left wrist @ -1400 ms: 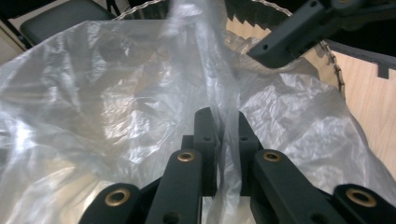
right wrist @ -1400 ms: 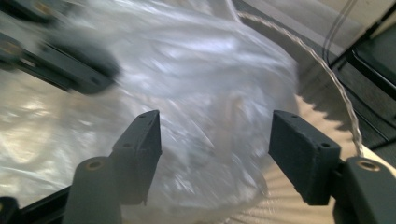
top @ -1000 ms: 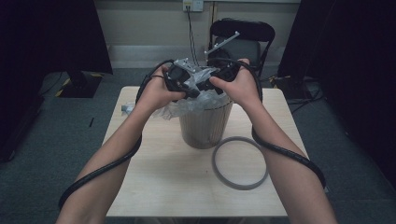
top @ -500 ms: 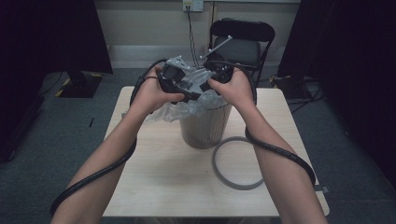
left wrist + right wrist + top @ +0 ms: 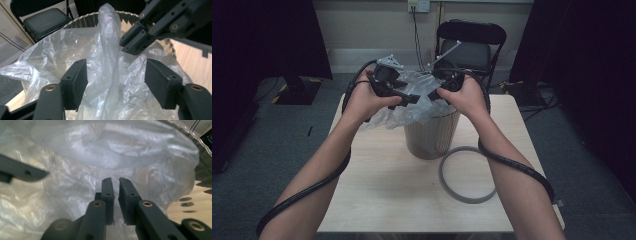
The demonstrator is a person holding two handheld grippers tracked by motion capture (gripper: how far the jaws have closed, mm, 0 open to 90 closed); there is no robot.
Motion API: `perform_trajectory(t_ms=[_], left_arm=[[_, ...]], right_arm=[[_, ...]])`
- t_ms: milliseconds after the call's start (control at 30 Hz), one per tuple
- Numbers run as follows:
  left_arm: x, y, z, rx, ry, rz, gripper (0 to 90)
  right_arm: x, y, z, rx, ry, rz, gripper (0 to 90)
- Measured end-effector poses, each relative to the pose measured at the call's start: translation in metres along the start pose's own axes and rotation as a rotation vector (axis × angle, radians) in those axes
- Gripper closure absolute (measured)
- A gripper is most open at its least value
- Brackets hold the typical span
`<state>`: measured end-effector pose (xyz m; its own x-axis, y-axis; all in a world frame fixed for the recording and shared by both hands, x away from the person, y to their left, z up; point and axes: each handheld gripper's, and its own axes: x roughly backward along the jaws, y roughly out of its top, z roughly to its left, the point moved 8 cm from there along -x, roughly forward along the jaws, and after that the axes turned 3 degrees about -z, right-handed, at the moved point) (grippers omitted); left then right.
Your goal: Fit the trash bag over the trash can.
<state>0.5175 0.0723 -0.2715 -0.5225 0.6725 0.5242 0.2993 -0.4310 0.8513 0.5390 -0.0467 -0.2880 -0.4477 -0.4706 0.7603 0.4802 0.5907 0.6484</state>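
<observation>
A ribbed grey bin stands mid-table with a clear plastic bag bunched over its rim. Both grippers hover above the bin's mouth, facing each other. My left gripper is open; its jaws have just been opening, and a raised fold of the bag stands loose between its wide-set pads. My right gripper closed and then eased very slightly. In its own view the jaws stand nearly together, pinching the film. From the left gripper view, the right gripper grips that fold from the upper right.
A grey ring lies flat on the light wooden table, just right of the bin. A black folding chair stands behind the table's far edge. Cables trail from both grippers along the forearms.
The left hand has shifted slightly left and up, away from the right one. The bag now bulges more over the bin's left side. The right hand has stayed put.
</observation>
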Motion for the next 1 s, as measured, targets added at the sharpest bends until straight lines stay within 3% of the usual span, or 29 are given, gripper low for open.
perform_trajectory(t_ms=[300, 400, 533, 567, 733, 800, 933, 1000], left_arm=[[0.021, 0.011, 0.007, 0.044, 0.047, -0.02, 28.4], [0.026, 0.006, 0.007, 0.053, 0.049, -0.003, 33.0], [0.026, 0.0, 0.006, 0.053, 0.015, 0.005, 49.3], [0.026, -0.002, 0.006, 0.049, 0.009, 0.008, 61.6], [0.02, 0.0, 0.011, 0.049, 0.02, -0.012, 86.0], [0.018, 0.0, 0.011, 0.049, 0.025, -0.018, 89.5], [0.005, 0.0, 0.009, 0.045, 0.008, -0.005, 90.0], [-0.006, 0.001, 0.004, 0.025, -0.014, 0.009, 90.0]], right_arm=[[0.002, -0.009, -0.002, -0.011, 0.002, 0.015, 87.8], [0.002, -0.012, -0.001, -0.01, -0.004, 0.02, 87.6], [0.003, -0.015, -0.002, -0.006, -0.006, 0.018, 84.7], [0.004, -0.015, -0.003, -0.008, -0.006, 0.015, 81.8], [0.013, -0.009, -0.003, 0.002, -0.017, -0.042, 51.6], [0.016, -0.007, -0.004, 0.01, -0.039, -0.058, 40.2], [0.024, -0.003, -0.005, 0.03, -0.059, -0.08, 33.3], [0.03, 0.001, -0.004, 0.07, -0.068, -0.09, 30.0]])
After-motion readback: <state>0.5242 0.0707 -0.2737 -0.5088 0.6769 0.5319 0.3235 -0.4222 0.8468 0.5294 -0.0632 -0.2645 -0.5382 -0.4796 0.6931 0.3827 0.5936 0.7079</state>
